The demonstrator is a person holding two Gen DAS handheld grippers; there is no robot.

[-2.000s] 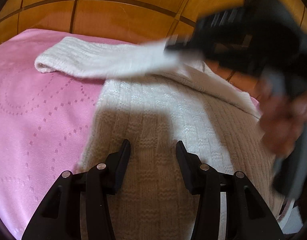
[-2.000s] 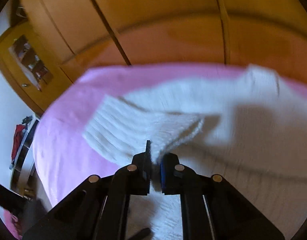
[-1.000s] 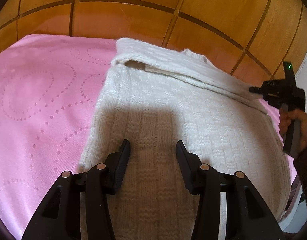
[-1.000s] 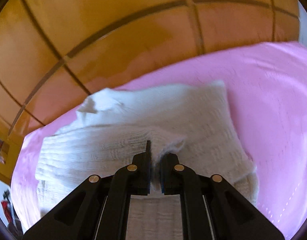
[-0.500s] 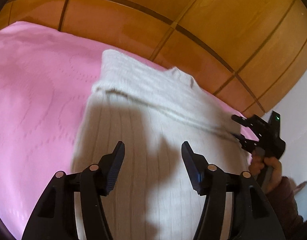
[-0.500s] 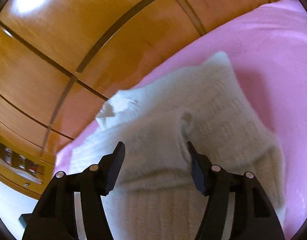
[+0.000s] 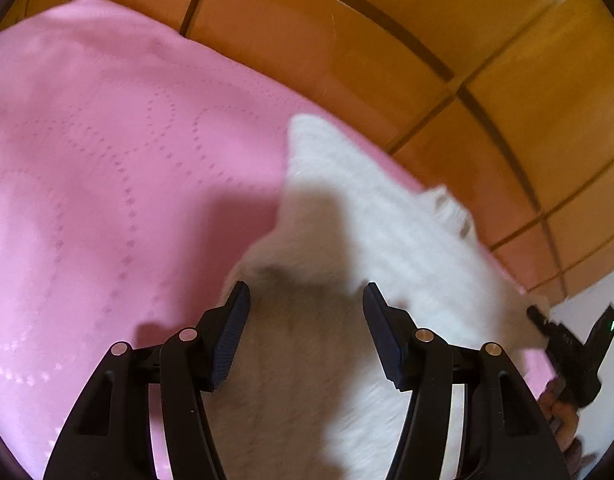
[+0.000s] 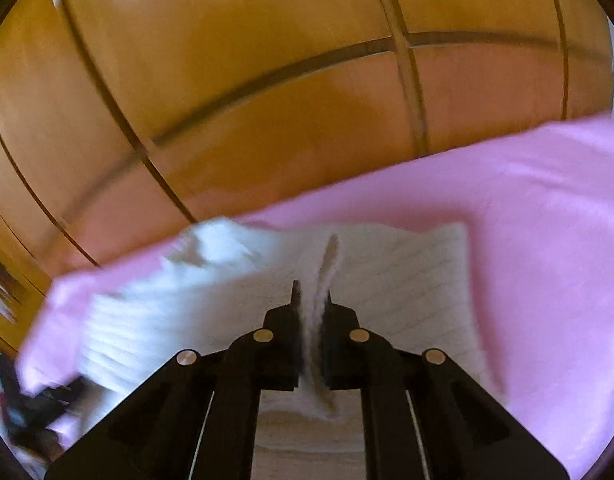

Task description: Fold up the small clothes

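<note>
Your white knit sweater [image 7: 371, 320] lies on the pink bedspread [image 7: 107, 184], against the wooden headboard [image 7: 447, 40]. Your right gripper [image 8: 312, 300], spread half a second ago, has just closed and now pinches a raised fold of the sweater. Your left gripper [image 7: 305, 300] hovers spread over the sweater's edge, gripping nothing; it has shifted sideways since.

Your left gripper [image 7: 305, 300] hangs with jaws apart, nothing between the pads. Below and beyond the jaws lies the white knit garment [image 7: 347, 280], blurred, on the pink bedspread [image 7: 107, 160], which extends left of the jaws. Far right of the jaws: your right gripper [image 7: 567, 344], hand [image 7: 563, 416] on its grip. Wooden panelling [image 7: 427, 40] beyond.
</note>
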